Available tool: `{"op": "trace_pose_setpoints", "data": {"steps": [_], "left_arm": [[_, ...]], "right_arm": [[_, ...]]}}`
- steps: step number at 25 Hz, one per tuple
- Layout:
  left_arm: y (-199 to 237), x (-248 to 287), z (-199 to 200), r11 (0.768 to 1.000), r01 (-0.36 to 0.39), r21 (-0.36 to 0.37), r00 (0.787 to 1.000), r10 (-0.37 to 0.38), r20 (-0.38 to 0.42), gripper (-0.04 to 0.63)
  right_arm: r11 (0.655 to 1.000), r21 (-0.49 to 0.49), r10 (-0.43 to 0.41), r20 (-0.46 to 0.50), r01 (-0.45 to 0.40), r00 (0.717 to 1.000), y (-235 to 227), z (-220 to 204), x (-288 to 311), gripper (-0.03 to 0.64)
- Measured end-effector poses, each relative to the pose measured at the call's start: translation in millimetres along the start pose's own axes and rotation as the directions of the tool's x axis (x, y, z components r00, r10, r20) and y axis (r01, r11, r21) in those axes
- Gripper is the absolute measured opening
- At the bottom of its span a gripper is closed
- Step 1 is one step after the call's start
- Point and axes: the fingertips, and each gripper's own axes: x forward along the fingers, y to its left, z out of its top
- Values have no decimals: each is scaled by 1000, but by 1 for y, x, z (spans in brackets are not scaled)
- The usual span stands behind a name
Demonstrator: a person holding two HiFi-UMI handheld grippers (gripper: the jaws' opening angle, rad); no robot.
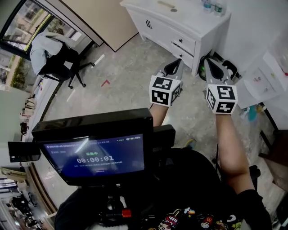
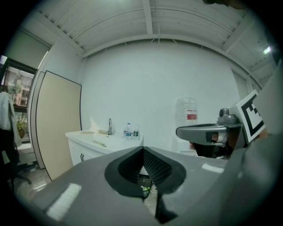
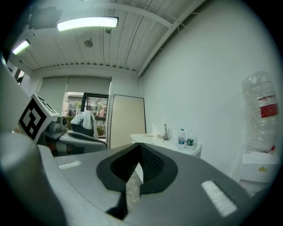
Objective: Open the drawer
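Closest to cam: dark monitor (image 1: 96,155) on a rig at chest level, lit blue screen w/ timer digits. Below it, dark shirt w/ cartoon prints along the bottom edge.

Past the monitor, two bare forearms reaching fwd, each w/ a gripper topped by a black-white marker cube. Left gripper (image 1: 174,66) and right gripper (image 1: 212,66) side by side, near each other but apart, both up in the air and pointed at a white cabinet (image 1: 155,27).

Left gripper view: left gripper (image 2: 143,150) closed, tips meeting, nothing between; only a thin sliver of floor visible lower down. Right gripper view: right gripper (image 3: 140,148) likewise closed tip to tip, empty.

Drawer (image 1: 185,43): upper of two stacked on the cabinet's front, right-hand part, dark handle, shut flush. Ahead of both grippers, well apart, no contact. Cabinet door w/ dark handle left of the drawers.

Cabinet top surface (image 1: 180,15) white; two water bottles (image 1: 211,6) upright at its far right corner, seen also as bottles (image 2: 131,130) and (image 3: 185,138). Small flat item further left on the surface, too small to ID.

Elsewhere: beige panel (image 1: 105,20) leaning by the wall left of the cabinet; office chair (image 1: 60,63) w/ grey garment over its back, by the window at left; red mark (image 1: 105,82) on grey floor; big clear water jug (image 3: 263,112) at right in the right gripper view.
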Motion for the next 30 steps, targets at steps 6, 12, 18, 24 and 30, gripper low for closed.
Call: {"op": "trace_pose_setpoints", "data": {"steps": [6, 12, 18, 24, 30], "left_arm": [[66, 39, -10, 998, 57, -2, 998, -57, -36, 2], [167, 110, -34, 980, 198, 5, 976, -197, -89, 2], [239, 196, -75, 968, 251, 25, 965, -248, -86, 15], [270, 280, -178, 969, 245, 39, 969, -244, -33, 15], [290, 371, -306, 971, 231, 66, 973, -231, -15, 51]], "right_arm": [[997, 29, -64, -34, 65, 997, 7, -12, 65, 23], [976, 69, -202, -80, 208, 976, 15, -35, 171, 23], [949, 78, -298, -91, 306, 950, -4, -85, 262, 23], [945, 56, -319, -40, 321, 947, -42, -189, 327, 23], [951, 18, -308, 16, 308, 951, -71, -315, 383, 23]]}}
